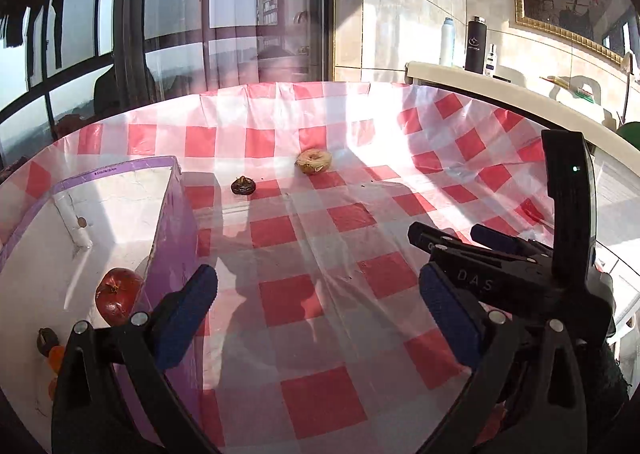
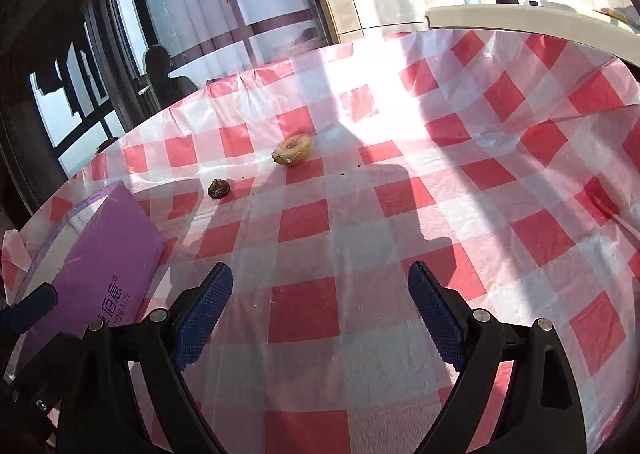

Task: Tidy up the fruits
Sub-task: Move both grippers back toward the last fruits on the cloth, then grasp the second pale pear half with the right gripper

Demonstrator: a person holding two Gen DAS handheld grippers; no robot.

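Note:
A yellowish cut fruit (image 1: 313,161) (image 2: 292,150) and a small dark brown fruit (image 1: 244,186) (image 2: 218,188) lie on the far part of the red-checked tablecloth. A purple box (image 1: 176,222) (image 2: 100,254) stands at the left; inside it lie a red pomegranate (image 1: 118,296), a small dark fruit (image 1: 45,339) and small orange fruits (image 1: 56,356). My left gripper (image 1: 320,306) is open and empty, beside the box's right wall. My right gripper (image 2: 320,310) is open and empty above the cloth; it also shows in the left wrist view (image 1: 452,238), at the right.
The checked tablecloth (image 1: 304,294) covers the table. A cream ledge (image 1: 472,74) behind the table carries a black bottle (image 1: 476,44), a white bottle (image 1: 447,40) and small items. Glass windows stand at the far left.

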